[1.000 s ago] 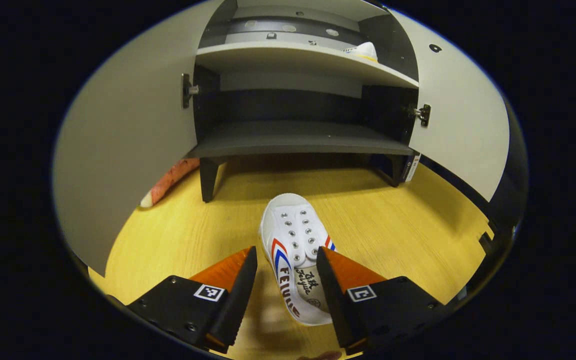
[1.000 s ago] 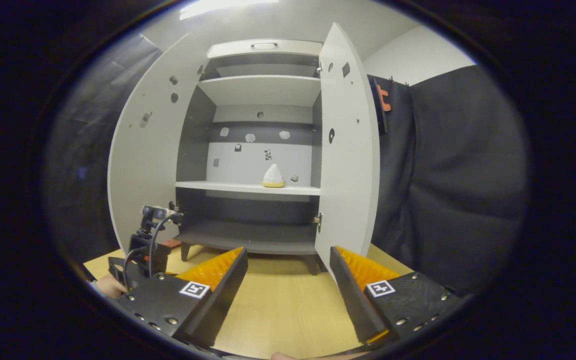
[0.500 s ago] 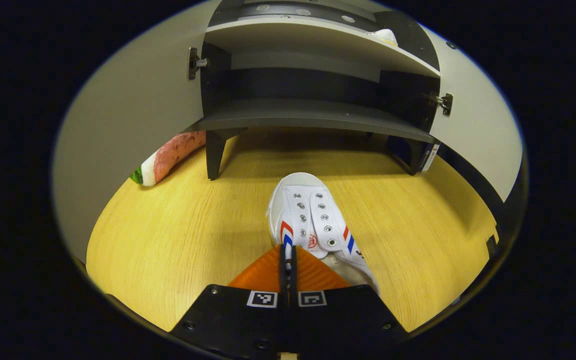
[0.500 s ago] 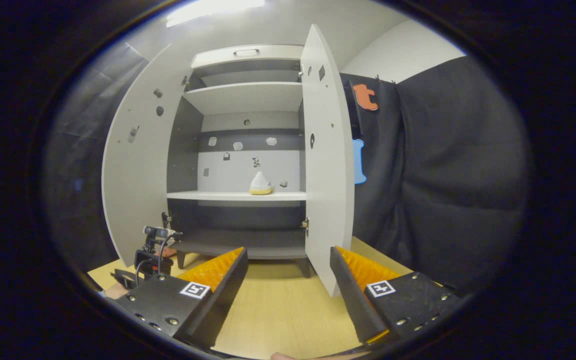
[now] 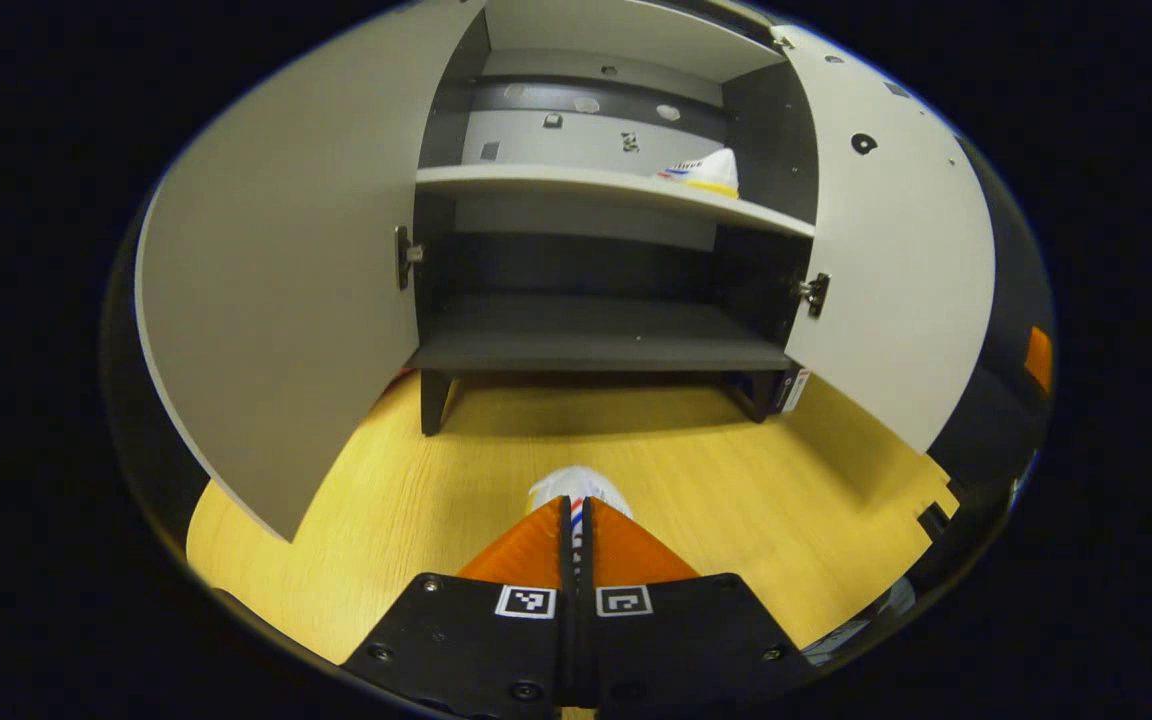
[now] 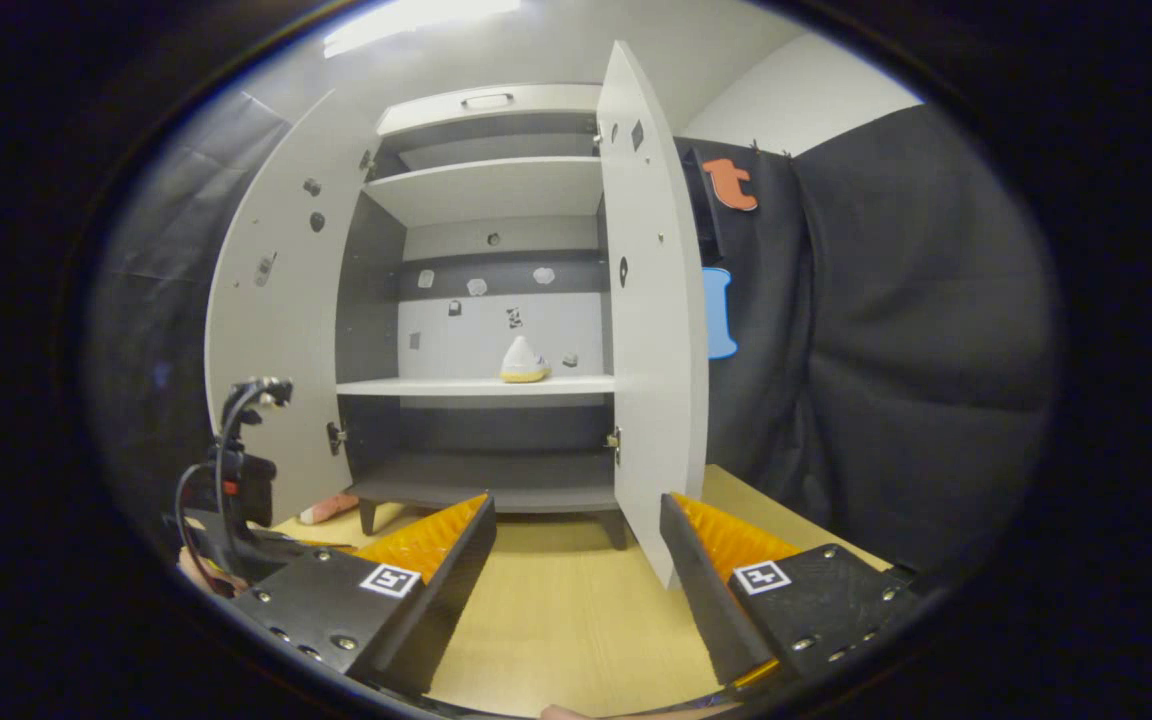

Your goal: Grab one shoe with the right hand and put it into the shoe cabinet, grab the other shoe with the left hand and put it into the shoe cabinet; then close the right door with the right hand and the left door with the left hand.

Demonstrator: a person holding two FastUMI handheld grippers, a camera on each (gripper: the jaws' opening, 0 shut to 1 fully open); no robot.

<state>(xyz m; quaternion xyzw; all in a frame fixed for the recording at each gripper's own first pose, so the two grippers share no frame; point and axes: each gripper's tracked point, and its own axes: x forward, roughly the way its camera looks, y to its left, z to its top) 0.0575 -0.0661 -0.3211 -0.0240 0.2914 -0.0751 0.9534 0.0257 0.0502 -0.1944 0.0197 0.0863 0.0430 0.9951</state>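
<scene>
Standing on the table (image 5: 386, 500) at twelve o'clock, cabinet (image 5: 596, 340) with one shoe (image 5: 704, 172) on its middle shelf (image 5: 536, 180), toward one o'clock.

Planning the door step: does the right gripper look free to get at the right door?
Probably yes: the right gripper is open and empty, and the right door stands open just ahead with nothing between.
</scene>
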